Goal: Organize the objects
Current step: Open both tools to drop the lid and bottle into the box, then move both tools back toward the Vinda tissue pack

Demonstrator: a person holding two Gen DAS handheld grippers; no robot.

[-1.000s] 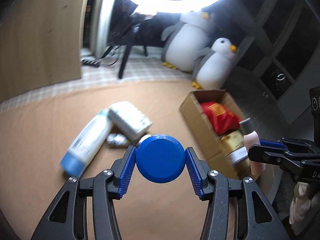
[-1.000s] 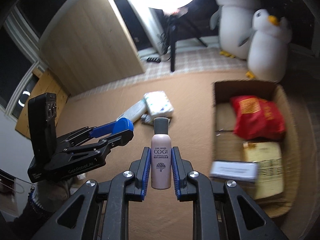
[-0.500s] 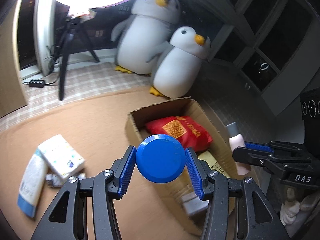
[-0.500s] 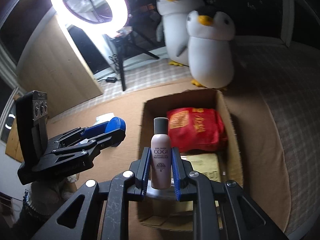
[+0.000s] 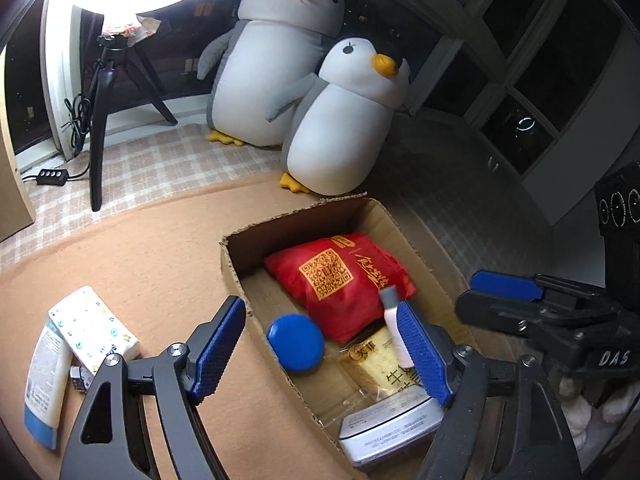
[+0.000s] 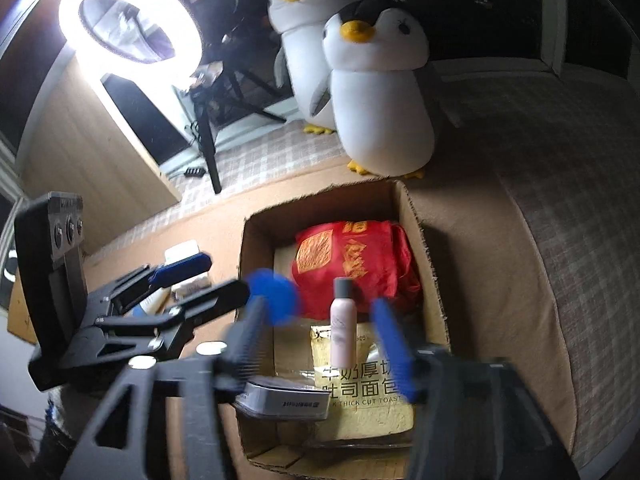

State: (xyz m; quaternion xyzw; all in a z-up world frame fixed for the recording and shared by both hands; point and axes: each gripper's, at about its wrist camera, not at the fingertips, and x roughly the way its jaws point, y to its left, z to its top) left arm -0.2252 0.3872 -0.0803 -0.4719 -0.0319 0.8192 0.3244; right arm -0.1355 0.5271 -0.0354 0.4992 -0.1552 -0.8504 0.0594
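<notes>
Left claw (image 5: pixel 320 354): fingers spread wide, gripping nothing. Blue round tin (image 5: pixel 296 342) sits between them but clear of both pads, over the near-left part of the cardboard box (image 5: pixel 240 280); can't tell if it's resting on the box floor or in the air.

Right claw (image 6: pixel 320 340): also spread apart, holding nothing, pads motion-blurred. Pink bottle (image 6: pixel 343 322) stands upright between the fingers, touching neither, on or just over the bread bag (image 6: pixel 360 396).

Ahead of both claws in the box: red packet (image 5: pixel 340 280) at the far end. Just under the claws: grey flat case (image 5: pixel 384 436) at the near end, overlapping the bread bag.

Left of the left claw, outside the box on the tan surface (image 5: pixel 140 248): tissue pack (image 5: pixel 92 330) lying across a white tube (image 5: pixel 44 384), with a small metallic item (image 5: pixel 79 377) beside them, too small to identify.
</notes>
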